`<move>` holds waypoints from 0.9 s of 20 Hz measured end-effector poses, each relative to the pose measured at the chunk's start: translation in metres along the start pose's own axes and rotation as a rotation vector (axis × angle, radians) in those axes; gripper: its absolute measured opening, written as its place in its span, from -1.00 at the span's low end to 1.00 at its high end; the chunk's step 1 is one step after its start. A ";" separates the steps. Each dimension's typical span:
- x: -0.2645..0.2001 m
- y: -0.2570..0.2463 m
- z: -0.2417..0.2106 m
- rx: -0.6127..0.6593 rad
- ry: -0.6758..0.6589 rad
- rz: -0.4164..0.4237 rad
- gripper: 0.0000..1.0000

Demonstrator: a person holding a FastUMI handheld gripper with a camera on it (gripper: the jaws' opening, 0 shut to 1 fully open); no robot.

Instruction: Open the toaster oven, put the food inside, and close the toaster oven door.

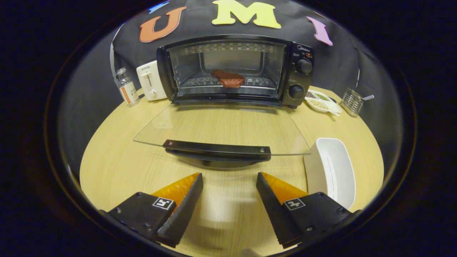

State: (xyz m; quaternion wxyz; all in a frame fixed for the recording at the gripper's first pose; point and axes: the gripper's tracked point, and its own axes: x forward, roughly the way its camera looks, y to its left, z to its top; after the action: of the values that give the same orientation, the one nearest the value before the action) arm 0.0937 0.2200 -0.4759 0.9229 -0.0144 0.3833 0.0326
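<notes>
The black toaster oven (235, 69) stands at the back of the round wooden table. Its glass door (221, 128) hangs fully down, flat toward me, with the black door handle (217, 148) at its near edge. A reddish-brown piece of food (228, 79) lies on the wire rack inside the oven. My gripper (229, 178) is open with nothing between its fingers. Both fingertips sit a short way before the door handle and slightly below it, apart from it.
A white rectangular dish (334, 171) stands just right of my right finger. A white toaster (150, 80) and a small bottle (127, 87) stand left of the oven. A divided snack plate (323, 101) and a wire holder (351, 101) sit to its right.
</notes>
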 end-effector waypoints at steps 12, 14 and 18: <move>-0.016 0.009 0.046 -0.016 -0.014 -0.005 0.94; -0.022 0.009 0.062 -0.015 -0.015 -0.009 0.94; -0.032 0.009 0.111 -0.012 -0.053 -0.015 0.95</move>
State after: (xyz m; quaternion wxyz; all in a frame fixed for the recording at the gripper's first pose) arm 0.1493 0.2336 -0.3750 0.9329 -0.0220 0.3584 0.0284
